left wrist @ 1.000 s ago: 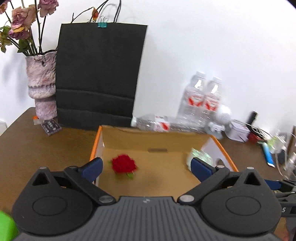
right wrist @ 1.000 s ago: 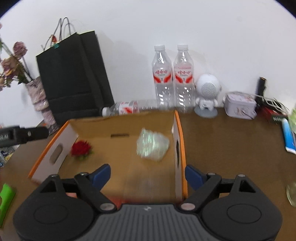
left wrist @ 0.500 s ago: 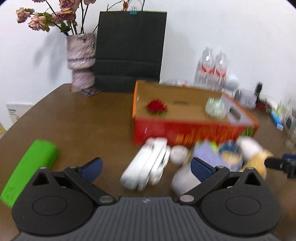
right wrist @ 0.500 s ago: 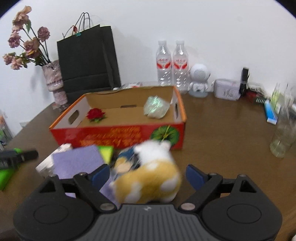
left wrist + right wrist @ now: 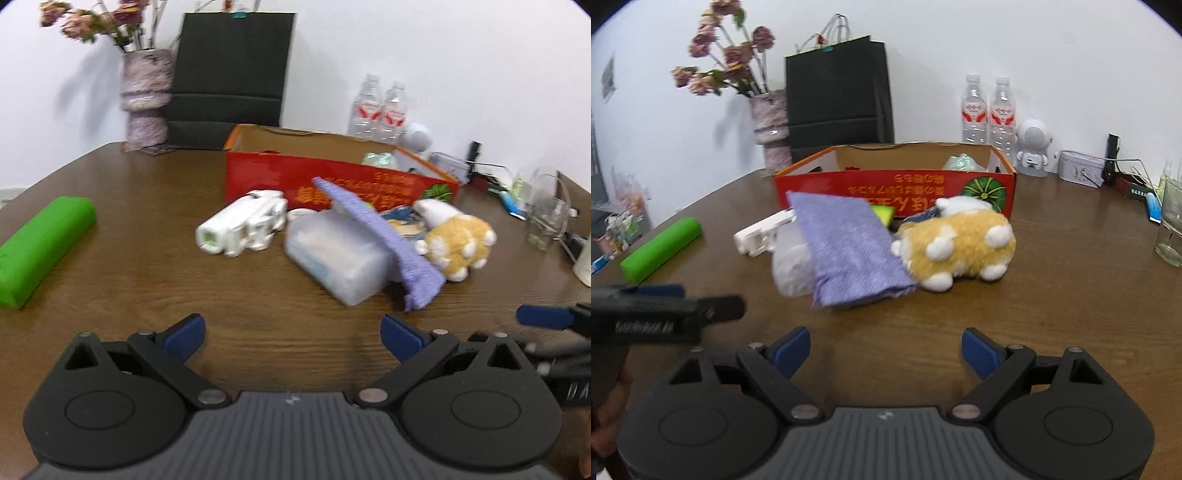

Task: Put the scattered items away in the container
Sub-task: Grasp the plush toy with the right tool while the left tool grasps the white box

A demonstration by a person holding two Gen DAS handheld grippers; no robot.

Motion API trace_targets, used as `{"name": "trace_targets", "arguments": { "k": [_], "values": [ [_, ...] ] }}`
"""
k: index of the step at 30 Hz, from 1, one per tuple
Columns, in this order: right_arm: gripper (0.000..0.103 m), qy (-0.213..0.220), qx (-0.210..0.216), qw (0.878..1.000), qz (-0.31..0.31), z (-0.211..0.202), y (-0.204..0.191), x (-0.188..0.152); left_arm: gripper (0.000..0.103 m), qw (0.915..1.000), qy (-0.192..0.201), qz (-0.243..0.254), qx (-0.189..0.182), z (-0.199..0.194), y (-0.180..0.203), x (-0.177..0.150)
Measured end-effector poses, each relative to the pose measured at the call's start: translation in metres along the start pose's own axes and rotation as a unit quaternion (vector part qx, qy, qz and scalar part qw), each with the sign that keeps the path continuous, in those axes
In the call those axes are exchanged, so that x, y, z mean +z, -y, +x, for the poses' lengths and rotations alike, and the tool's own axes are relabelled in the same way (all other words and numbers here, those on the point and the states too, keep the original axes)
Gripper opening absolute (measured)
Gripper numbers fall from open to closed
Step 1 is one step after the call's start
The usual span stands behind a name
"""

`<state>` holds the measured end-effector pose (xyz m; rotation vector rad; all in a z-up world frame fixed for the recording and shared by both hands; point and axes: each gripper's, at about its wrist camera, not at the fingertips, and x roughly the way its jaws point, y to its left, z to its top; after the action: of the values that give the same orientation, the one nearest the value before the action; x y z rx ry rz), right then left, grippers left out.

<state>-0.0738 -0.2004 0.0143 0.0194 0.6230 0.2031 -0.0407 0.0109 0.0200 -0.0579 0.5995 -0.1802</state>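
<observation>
We hold both grippers back from the heap, left gripper [image 5: 291, 338] and right gripper [image 5: 886, 350] each spread wide and empty. The red box [image 5: 894, 184] stands mid-table with a few things already inside. Against its front wall the scattered items crowd together: a purple cloth [image 5: 849, 247] draped over a clear tub [image 5: 336, 254], a plush toy [image 5: 960, 240], a white gadget [image 5: 243, 227]. A green roll [image 5: 40, 247] lies well apart.

We judge that grabbing the cloth could drag or tip the tub beneath it; the plush may slip from our fingers.

The table [image 5: 1052, 295] is brown wood, against a white wall.
</observation>
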Motion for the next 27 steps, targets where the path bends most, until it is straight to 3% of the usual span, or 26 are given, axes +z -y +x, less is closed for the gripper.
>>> {"name": "trace_targets", "arguments": {
  "k": [4,6,9,13,14,15,16,19,20,21,23,25,27],
  "values": [
    [0.089,0.014,-0.013,1.000,0.020,0.004,0.019,0.024,0.103,0.9948,0.039,0.090,-0.028,0.024,0.014,0.029],
    [0.089,0.011,-0.011,0.999,0.049,0.013,0.036,0.040,0.103,0.9928,0.025,0.114,-0.026,0.048,0.016,0.043],
    [0.089,-0.009,-0.009,0.994,0.105,0.036,0.059,0.062,0.103,0.9910,0.014,0.116,-0.065,0.072,0.013,0.059],
    [0.089,-0.032,-0.019,0.990,0.138,0.074,0.069,0.080,0.103,0.9862,-0.022,0.123,-0.109,0.086,0.013,0.057],
    [0.090,-0.036,-0.026,0.989,0.142,0.083,0.071,0.082,0.098,0.9848,-0.029,0.129,-0.112,0.086,0.014,0.054],
    [0.084,-0.045,-0.040,0.988,0.141,0.090,0.071,0.083,0.095,0.9832,-0.032,0.140,-0.112,0.084,0.017,0.050],
    [0.070,-0.053,-0.050,0.989,0.132,0.094,0.072,0.082,0.092,0.9816,-0.032,0.152,-0.111,0.079,0.020,0.047],
    [0.051,-0.070,-0.049,0.990,0.111,0.086,0.083,0.076,0.091,0.9806,-0.029,0.170,-0.094,0.059,0.025,0.038],
    [0.051,-0.072,-0.057,0.989,0.113,0.079,0.090,0.074,0.093,0.9798,-0.017,0.175,-0.096,0.054,0.026,0.036],
    [0.054,-0.072,-0.063,0.989,0.112,0.071,0.097,0.073,0.103,0.9788,-0.003,0.178,-0.101,0.051,0.027,0.036],
    [0.058,-0.071,-0.073,0.988,0.115,0.060,0.105,0.072,0.103,0.9782,0.014,0.175,-0.110,0.053,0.026,0.040],
    [0.074,-0.066,-0.057,0.988,0.127,0.060,0.109,0.075,0.103,0.9789,-0.014,0.168,-0.116,0.067,0.026,0.048],
    [0.081,-0.066,-0.057,0.987,0.135,0.069,0.109,0.081,0.095,0.9787,-0.057,0.160,-0.116,0.080,0.028,0.049]
  ]
}}
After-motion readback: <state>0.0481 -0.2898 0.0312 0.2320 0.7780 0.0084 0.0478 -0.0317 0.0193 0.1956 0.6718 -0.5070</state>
